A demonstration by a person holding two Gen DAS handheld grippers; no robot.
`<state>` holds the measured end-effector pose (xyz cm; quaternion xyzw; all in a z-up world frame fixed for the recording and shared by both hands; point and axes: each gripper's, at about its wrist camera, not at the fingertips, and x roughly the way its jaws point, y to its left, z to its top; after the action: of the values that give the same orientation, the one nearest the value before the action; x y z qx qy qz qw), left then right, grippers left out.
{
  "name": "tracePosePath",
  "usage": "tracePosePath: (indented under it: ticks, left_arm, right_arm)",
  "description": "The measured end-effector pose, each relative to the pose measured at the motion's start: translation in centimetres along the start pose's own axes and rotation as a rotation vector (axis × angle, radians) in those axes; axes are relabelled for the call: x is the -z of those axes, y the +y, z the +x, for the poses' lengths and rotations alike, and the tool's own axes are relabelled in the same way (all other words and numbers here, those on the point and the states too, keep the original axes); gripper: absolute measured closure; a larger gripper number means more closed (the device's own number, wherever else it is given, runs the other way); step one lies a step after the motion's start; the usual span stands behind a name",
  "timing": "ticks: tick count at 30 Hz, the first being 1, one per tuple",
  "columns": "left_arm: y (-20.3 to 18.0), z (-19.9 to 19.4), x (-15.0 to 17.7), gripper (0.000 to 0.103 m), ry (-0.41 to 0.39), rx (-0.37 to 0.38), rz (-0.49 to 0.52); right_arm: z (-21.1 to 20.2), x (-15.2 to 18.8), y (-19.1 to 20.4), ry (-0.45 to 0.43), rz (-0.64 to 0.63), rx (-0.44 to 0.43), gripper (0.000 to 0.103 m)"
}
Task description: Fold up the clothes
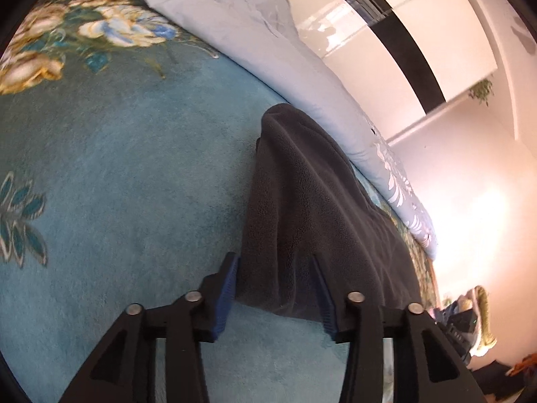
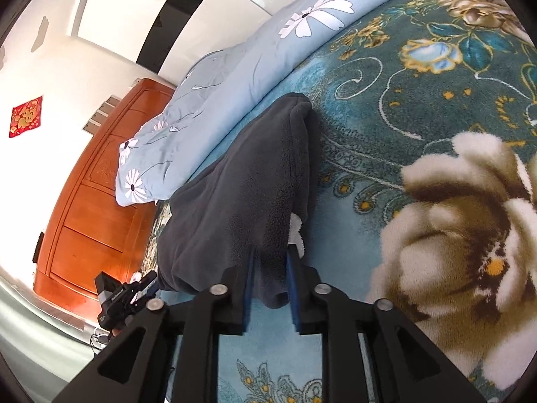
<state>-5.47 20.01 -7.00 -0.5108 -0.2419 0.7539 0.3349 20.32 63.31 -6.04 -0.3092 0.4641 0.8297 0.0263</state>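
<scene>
A dark grey fleece garment (image 1: 312,201) lies in a long bunched strip on a teal floral blanket (image 1: 134,174). My left gripper (image 1: 272,260) is at the strip's near end. Its blue pads (image 1: 228,292) stand wide apart, with the cloth's edge lying loose between them. In the right wrist view the same garment (image 2: 241,194) runs away from my right gripper (image 2: 271,252). A fold of fleece fills the gap between its blue pads (image 2: 292,288), which stand apart. A white scrap (image 2: 297,231) peeks out from under the fleece. The left gripper's body (image 2: 124,299) shows at the lower left.
A pale blue quilt with white flowers (image 2: 235,77) lies rolled along the far side of the garment (image 1: 268,43). An orange wooden headboard (image 2: 97,201) stands past the bed's end. Glossy white wardrobe doors (image 1: 386,33) rise behind. Teal blanket spreads left (image 1: 100,235) and right (image 2: 419,117).
</scene>
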Motion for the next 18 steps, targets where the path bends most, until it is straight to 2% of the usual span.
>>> tracePosePath:
  ticks: [1, 2, 4, 6, 8, 11, 14, 18]
  left_arm:
    - [0.4, -0.3, 0.5, 0.030, 0.000, 0.008, -0.047]
    - [0.8, -0.4, 0.9, 0.029, 0.011, 0.022, -0.087]
    - [1.0, 0.3, 1.4, 0.027, 0.052, 0.042, -0.142]
    - [0.4, 1.3, 1.6, 0.027, 0.089, 0.064, -0.145]
    - [-0.5, 2.4, 1.4, 0.026, 0.099, 0.053, -0.122]
    - [-0.8, 4.5, 1.1, 0.025, 0.114, 0.037, -0.165]
    - [-1.1, 5.3, 0.6, 0.024, 0.069, 0.042, -0.197]
    - [-0.6, 6.0, -0.2, 0.023, 0.014, 0.097, -0.272]
  right_arm:
    - [-0.3, 0.3, -0.3, -0.013, 0.032, -0.023, 0.035]
    - [-0.6, 0.6, -0.7, -0.029, 0.067, -0.048, 0.025]
    - [-0.5, 1.2, -1.3, -0.034, 0.130, -0.078, 0.024]
    - [0.4, 1.4, -1.4, -0.006, 0.161, -0.083, 0.024]
    - [1.8, 1.4, -0.9, 0.015, 0.177, -0.071, 0.024]
    - [3.7, 1.2, 0.0, 0.026, 0.189, -0.045, 0.023]
    - [4.9, 0.9, 0.7, 0.009, 0.208, -0.037, 0.020]
    - [6.4, 0.3, 1.3, -0.008, 0.231, -0.053, 0.019]
